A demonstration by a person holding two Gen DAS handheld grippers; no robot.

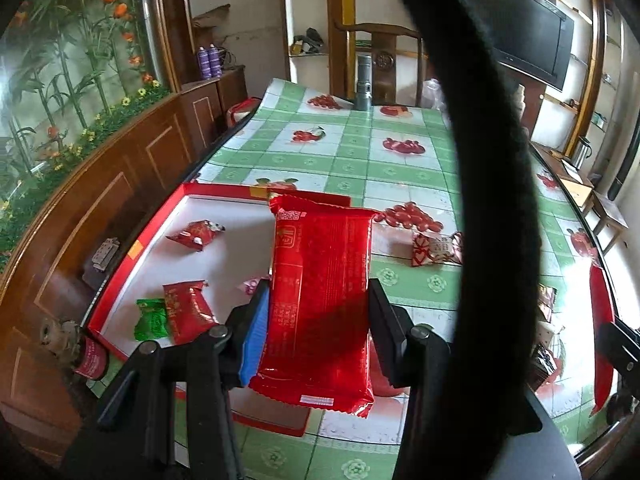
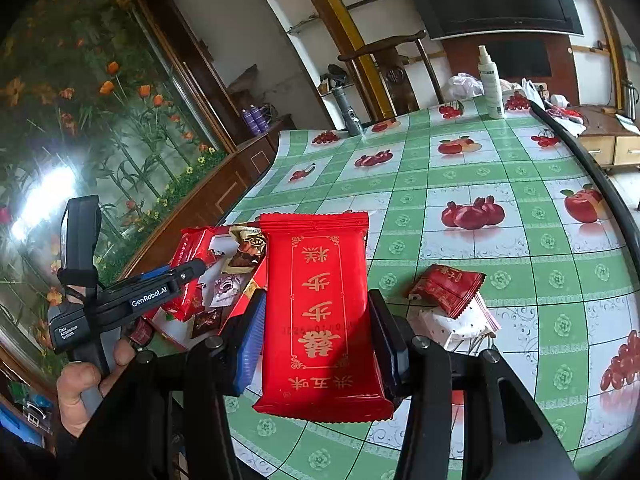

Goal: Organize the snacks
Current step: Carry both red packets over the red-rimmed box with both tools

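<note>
My left gripper and right gripper each clamp a red packet above the desk; next I must lower both into the red tray.

Box on table at left, small packets inside, loose packet to its right

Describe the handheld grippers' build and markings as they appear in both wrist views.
Both are black linkage frames with round pivot bolts. The left gripper and right gripper each carry a blue ribbed pad on one finger. The left's body reads "GenRobot.AI" in white, with a black strap.
</note>
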